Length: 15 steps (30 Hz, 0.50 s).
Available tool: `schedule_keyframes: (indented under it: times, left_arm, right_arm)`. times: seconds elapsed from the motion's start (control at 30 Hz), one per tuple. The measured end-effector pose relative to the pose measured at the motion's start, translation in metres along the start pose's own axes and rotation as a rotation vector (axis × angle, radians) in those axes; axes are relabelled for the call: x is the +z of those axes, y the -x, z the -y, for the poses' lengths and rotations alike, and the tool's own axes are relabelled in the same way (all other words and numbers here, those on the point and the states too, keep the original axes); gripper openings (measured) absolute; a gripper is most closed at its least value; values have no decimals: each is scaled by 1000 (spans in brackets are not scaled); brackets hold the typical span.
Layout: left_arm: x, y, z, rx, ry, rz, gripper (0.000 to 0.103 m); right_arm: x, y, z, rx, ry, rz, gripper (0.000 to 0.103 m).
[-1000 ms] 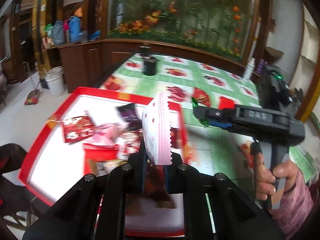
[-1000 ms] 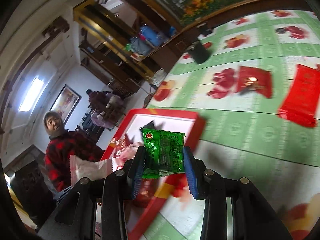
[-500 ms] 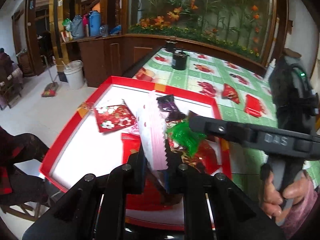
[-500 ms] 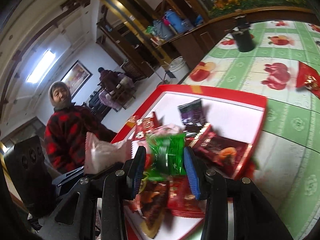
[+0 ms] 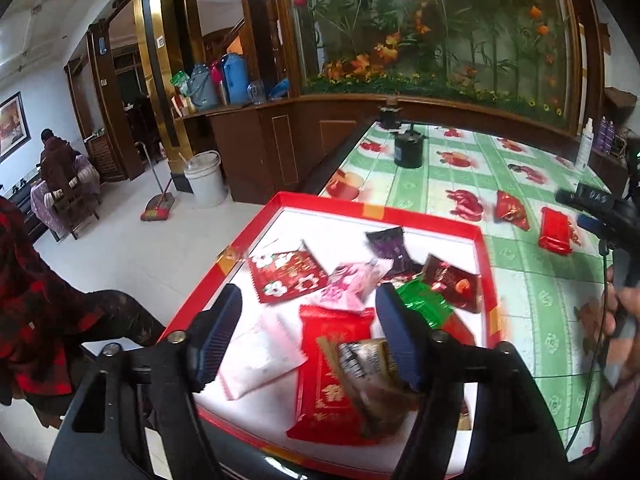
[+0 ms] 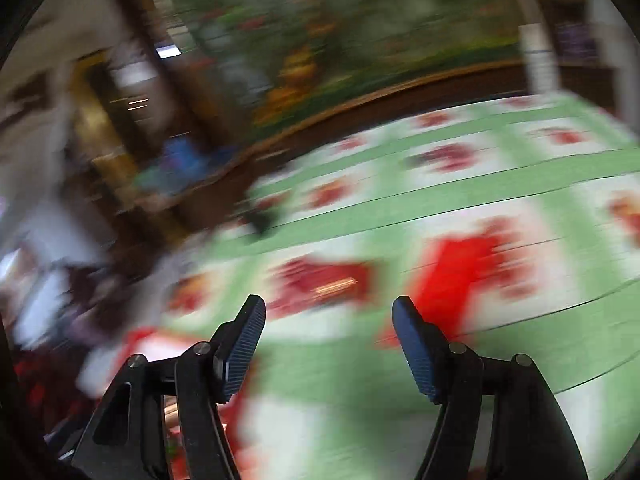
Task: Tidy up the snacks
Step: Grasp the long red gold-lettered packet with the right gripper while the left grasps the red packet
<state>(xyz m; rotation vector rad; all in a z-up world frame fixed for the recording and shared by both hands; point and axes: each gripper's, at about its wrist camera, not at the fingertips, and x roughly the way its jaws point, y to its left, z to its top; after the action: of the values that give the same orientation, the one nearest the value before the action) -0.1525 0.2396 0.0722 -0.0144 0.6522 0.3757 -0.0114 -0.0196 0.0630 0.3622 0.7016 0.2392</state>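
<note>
Your left gripper [image 5: 308, 332] hangs over the near end of the red tray [image 5: 482, 256], its jaws just opened wide with nothing pinched: the pink-white packet [image 5: 260, 356] lies flat on the tray floor below, at about seven o'clock from the red foil packet [image 5: 332, 368]. Your right gripper [image 6: 328, 344] has likewise just spread its jaws and holds nothing; the green packet [image 5: 424, 304] sits in the tray at about two o'clock from your left claw.

Outward from there, two snacks are still loose on the green tablecloth [image 5: 520, 288]: a dark red packet [image 5: 510, 210] and a bright red packet [image 5: 554, 230], both at about two o'clock from the tray and well apart from it.

The right wrist view is badly smeared, so you are swinging fast. The likely trouble is overshooting those two red packets, or closing on cloth instead of foil. Slow down before you close. The tray pile is also heaped and slippery; a careless pass with either claw could knock packets over the low rim.
</note>
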Motion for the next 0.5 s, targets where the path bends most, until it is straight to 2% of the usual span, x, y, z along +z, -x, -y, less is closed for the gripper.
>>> schedule_keyframes:
  times: [0.03, 0.13, 0.3, 0.37, 0.43, 0.5]
  left_arm:
    - [1, 0, 3, -5, -5, 3, 70]
    - [5, 2, 21, -40, -29, 4, 70]
    - [15, 9, 61, -88, -113, 21, 72]
    - [20, 15, 76, -96, -143, 32, 84]
    - [23, 18, 89, -99, -170, 38, 84]
    - [27, 20, 102, -112, -191, 38, 84]
  right_arm:
    - [6, -5, 18, -86, -24, -1, 69]
    - [15, -20, 51, -183, -78, -36, 69]
    - [12, -45, 59, -234, -65, -139, 70]
    - [13, -51, 50, -245, -3, -138, 71]
    - [9, -60, 39, -237, 33, -158, 76]
    - [7, -66, 29, -271, 83, -164, 77]
